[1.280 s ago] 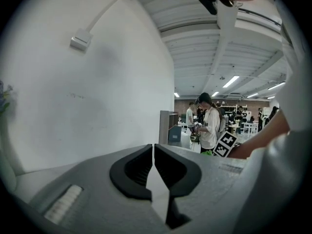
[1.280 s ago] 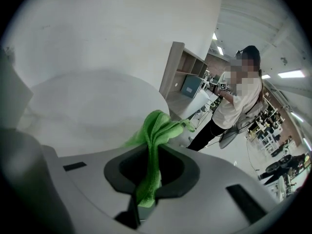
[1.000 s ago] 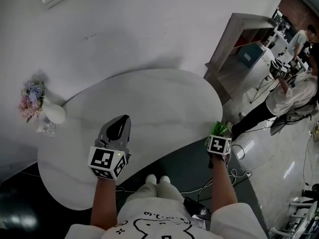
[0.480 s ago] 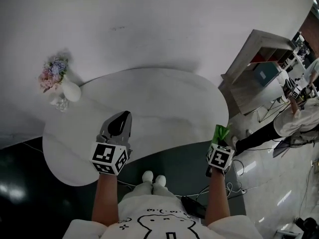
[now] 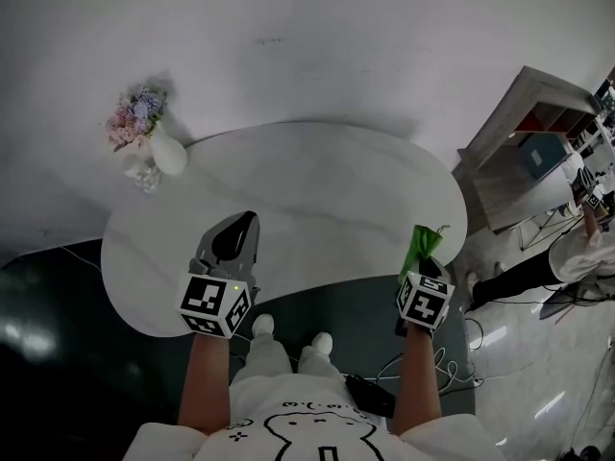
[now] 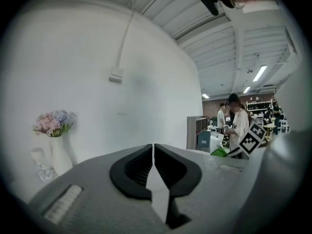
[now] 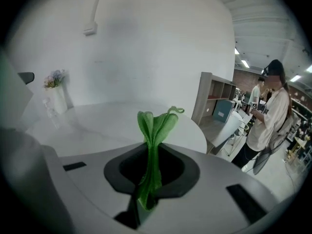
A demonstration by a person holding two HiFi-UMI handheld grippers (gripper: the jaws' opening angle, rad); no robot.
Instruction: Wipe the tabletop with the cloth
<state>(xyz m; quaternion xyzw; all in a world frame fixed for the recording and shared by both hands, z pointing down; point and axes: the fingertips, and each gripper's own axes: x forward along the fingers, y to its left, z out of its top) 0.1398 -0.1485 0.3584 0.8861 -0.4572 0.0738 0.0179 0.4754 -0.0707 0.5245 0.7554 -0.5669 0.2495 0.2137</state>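
The white rounded tabletop (image 5: 317, 190) lies in front of me in the head view. My right gripper (image 5: 424, 251) hovers at its near right edge, shut on a bunched green cloth (image 5: 420, 246). In the right gripper view the green cloth (image 7: 153, 145) stands up from between the closed jaws, with the tabletop (image 7: 102, 123) beyond it. My left gripper (image 5: 234, 236) hangs over the table's near left part, shut and holding nothing. Its jaws (image 6: 153, 157) meet tip to tip in the left gripper view.
A white vase of pastel flowers (image 5: 146, 137) and a small glass stand at the table's far left edge. A wooden shelf unit (image 5: 524, 133) is off to the right. People (image 7: 265, 116) stand beyond it. Cables (image 5: 384, 377) lie on the floor by my feet.
My head has turned, so the table and vase have shifted rightward in the view. The right gripper with the cloth now sits closer to the table's edge. Both grippers stay shut.
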